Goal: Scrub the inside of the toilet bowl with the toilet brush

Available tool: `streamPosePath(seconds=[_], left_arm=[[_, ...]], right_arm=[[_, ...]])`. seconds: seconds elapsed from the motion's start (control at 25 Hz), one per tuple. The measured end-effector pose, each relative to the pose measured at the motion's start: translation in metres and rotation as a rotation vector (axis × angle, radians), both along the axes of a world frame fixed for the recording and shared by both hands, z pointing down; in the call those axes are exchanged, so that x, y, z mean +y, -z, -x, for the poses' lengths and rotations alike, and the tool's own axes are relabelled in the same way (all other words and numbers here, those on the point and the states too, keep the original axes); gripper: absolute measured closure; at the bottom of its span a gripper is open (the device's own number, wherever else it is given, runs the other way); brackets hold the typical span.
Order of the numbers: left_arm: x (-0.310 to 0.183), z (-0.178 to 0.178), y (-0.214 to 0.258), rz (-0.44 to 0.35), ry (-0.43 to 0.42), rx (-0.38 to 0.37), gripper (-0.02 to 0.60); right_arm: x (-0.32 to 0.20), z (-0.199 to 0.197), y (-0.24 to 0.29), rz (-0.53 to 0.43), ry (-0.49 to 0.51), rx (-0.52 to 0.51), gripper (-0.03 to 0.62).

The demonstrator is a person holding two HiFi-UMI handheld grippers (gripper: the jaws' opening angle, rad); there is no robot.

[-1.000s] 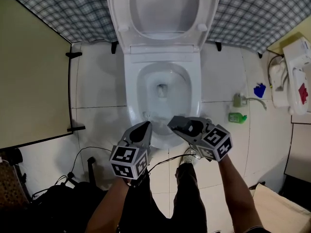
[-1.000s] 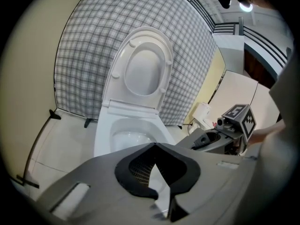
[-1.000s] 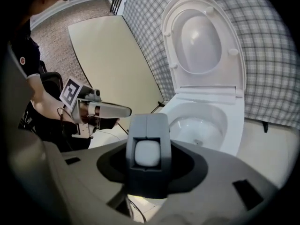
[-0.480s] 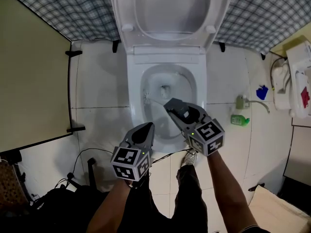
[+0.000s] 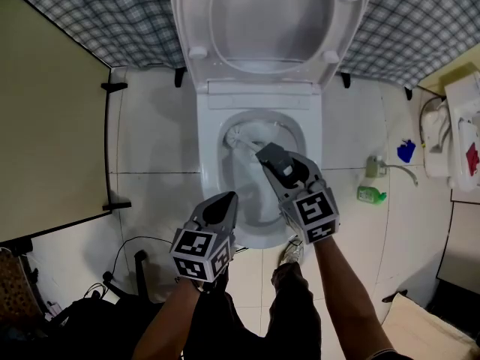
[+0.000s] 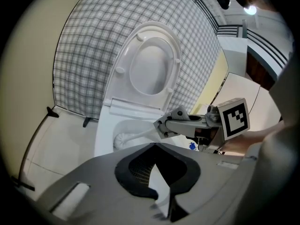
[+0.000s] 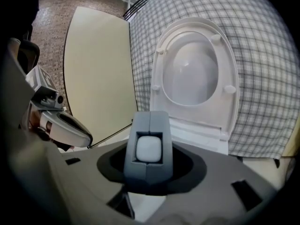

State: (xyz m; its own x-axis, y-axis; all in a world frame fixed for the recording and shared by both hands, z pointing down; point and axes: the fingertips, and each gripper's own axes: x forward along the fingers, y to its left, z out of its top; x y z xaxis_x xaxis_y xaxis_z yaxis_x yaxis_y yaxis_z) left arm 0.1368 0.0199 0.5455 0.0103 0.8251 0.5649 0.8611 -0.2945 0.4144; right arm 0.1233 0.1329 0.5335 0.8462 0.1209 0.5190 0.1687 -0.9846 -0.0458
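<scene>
Stands at the near end of the toilet bowl [image 5: 208, 172], with one shoe [image 5: 291, 252] on the floor [image 5: 150, 126] just short of its front rim. Grips the toilet brush [image 5: 238, 135] in the right claw [image 5: 267, 154], clenched tight on the white handle, with the handle's squared butt end showing between the two grey jaws in the right gripper view. Holds that claw above the bowl, over the right half of the opening, pointed down and toward the bowl's far left. Has the white bristle head down inside the bowl, at the far left wall below the rim; touching the porcelain or just beside it, hard to tell. Holds the left claw [image 5: 223, 201] over the bowl's near left rim, apart from the brush, clenched shut on nothing, narrowed to a point aimed into the bowl. From the left gripper view, sees the right claw side-on above the bowl, with the brush shaft slanting from it down into the basin.

Behind the bowl: seat and lid [image 5: 270, 21] raised, upright against a checked cloth [image 5: 90, 13]. Left of the bowl, past white tiles: a pale yellow panel [image 5: 45, 126]. Right of the bowl, on the floor: a small green bottle [image 5: 370, 195], and farther right a blue thing [image 5: 406, 151] too small to name. Near left of the bowl: black cables [image 5: 142, 246] on the floor.
</scene>
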Motion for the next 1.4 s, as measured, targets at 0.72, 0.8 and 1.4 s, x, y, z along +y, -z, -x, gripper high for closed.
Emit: streamPosePath(seconds=[0.72, 0.8, 1.4], left_arm=[[0.014, 0.029, -0.004, -0.009, -0.069, -0.032, 0.571], [0.012, 0.031, -0.003, -0.009, -0.068, -0.035, 0.572], [-0.024, 0.027, 0.013, 0.028, 0.030, -0.066, 0.571]], right_arm=[[0.063, 0.078, 0.011, 0.061, -0.319, -0.157, 0.401], [0.062, 0.087, 0.014, 0.049, -0.353, -0.180, 0.401], [0.001, 0.131, 0.020, 0.003, -0.298, -0.416, 0.401]])
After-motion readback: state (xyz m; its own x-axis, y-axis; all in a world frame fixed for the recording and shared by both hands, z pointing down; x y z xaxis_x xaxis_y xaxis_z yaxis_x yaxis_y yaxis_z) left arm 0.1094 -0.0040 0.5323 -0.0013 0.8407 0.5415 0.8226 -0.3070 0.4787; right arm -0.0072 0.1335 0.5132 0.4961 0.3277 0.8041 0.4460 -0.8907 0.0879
